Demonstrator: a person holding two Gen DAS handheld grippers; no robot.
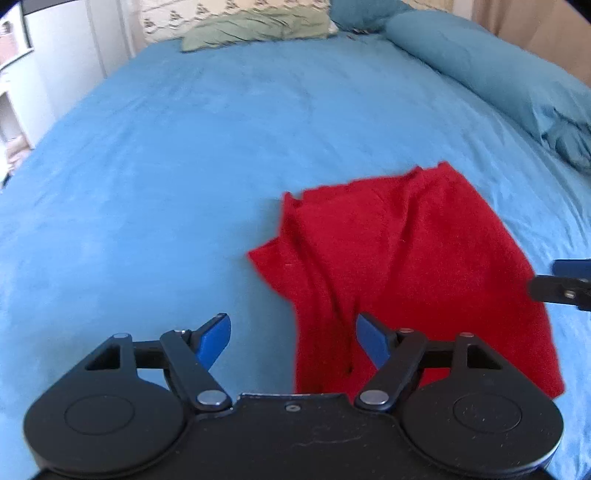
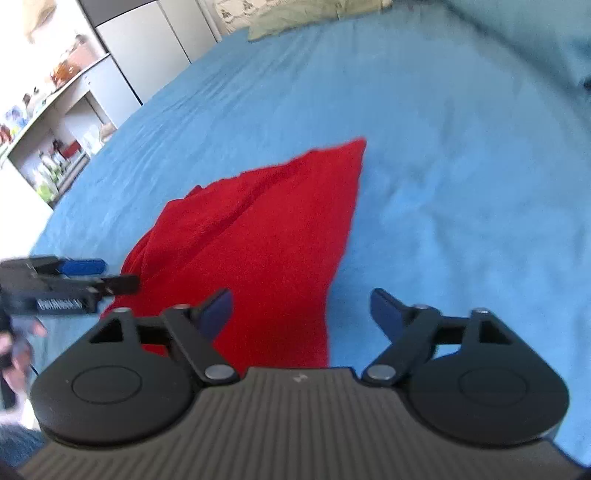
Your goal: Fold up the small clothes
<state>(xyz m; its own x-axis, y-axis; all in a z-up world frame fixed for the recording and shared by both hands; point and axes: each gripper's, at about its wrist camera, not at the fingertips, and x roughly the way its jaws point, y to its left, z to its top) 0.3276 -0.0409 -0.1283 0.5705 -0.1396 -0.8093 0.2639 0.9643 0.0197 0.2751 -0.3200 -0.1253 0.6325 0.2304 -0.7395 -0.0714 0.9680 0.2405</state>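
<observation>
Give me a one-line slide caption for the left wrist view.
Open left gripper hovers over the near left edge of a rumpled red garment on a blue bed, right gripper at the far side.

There is 1 red garment (image 1: 406, 266) lying on 1 bed (image 1: 166, 166) under a blue cover. I count 2 grippers, the left gripper (image 1: 293, 338) and the right gripper (image 2: 301, 310), each with 2 blue-padded fingers. At the head lie 1 green pillow (image 1: 255, 27) and 1 long blue bolster (image 1: 480, 66). 1 shelf unit (image 2: 55, 122) stands beside the bed.
</observation>
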